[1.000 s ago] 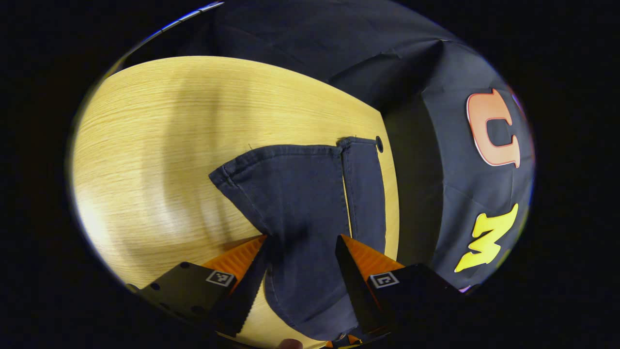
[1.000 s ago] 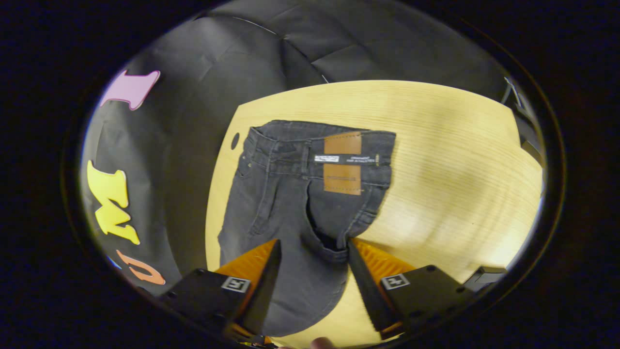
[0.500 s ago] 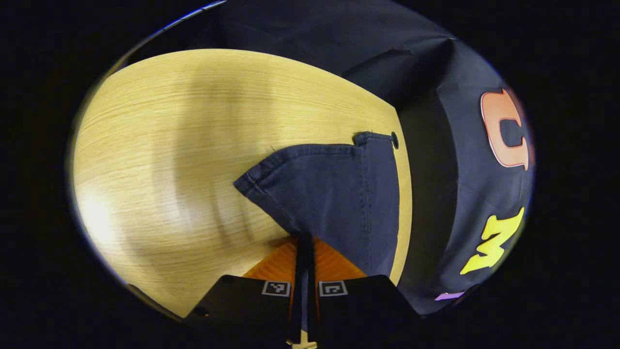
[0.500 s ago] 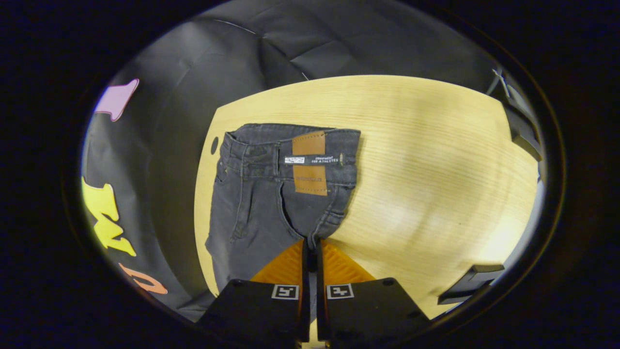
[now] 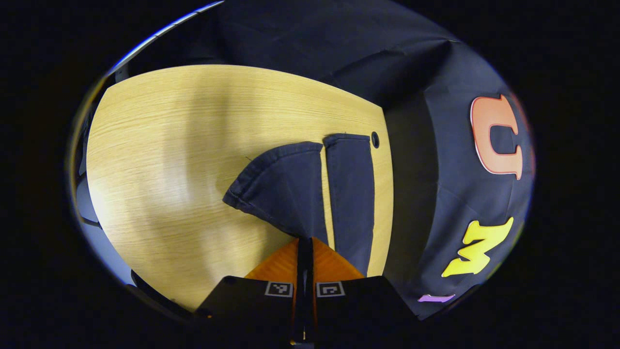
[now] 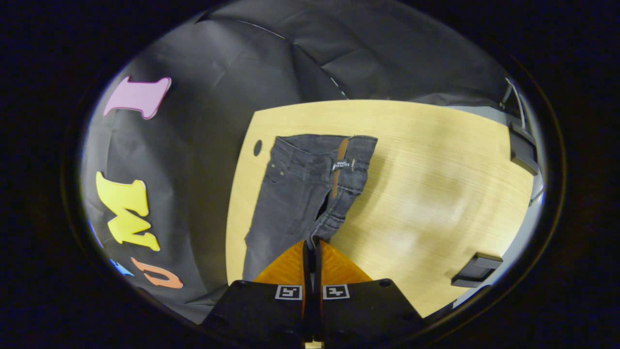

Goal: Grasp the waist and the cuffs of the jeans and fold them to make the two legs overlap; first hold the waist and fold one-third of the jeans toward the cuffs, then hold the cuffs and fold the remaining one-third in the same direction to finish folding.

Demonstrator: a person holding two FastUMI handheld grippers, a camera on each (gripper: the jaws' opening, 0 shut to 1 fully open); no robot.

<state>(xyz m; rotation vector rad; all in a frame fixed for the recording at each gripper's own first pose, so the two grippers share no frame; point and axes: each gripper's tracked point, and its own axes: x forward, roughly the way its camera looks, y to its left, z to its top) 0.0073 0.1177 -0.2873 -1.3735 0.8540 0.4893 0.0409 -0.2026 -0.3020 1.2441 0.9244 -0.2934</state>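
Dark jeans lie on a light wooden table (image 5: pixel 160 145). In the left gripper view my left gripper (image 5: pixel 304 240) is shut on the near leg (image 5: pixel 281 189), whose cuff end is raised and curled. The far leg (image 5: pixel 351 194) lies flat along the table's right edge, with a strip of wood between the two. In the right gripper view my right gripper (image 6: pixel 312 242) is shut on the jeans near the crotch. The near half of the waist (image 6: pixel 351 162) with its brown patch is lifted and turned over the far half (image 6: pixel 290 184).
The table (image 6: pixel 436 194) has a small round hole (image 5: pixel 375 140) by the far leg's cuff, also seen as a hole (image 6: pixel 257 147) beside the waist. Black cloth hangs behind the table. Dark fixtures (image 6: pixel 477 274) sit beyond the table's edge on the right.
A second ago both grippers stood open over the jeans. They shut on the cloth and have since risen, lifting the near leg and the near half of the waist.
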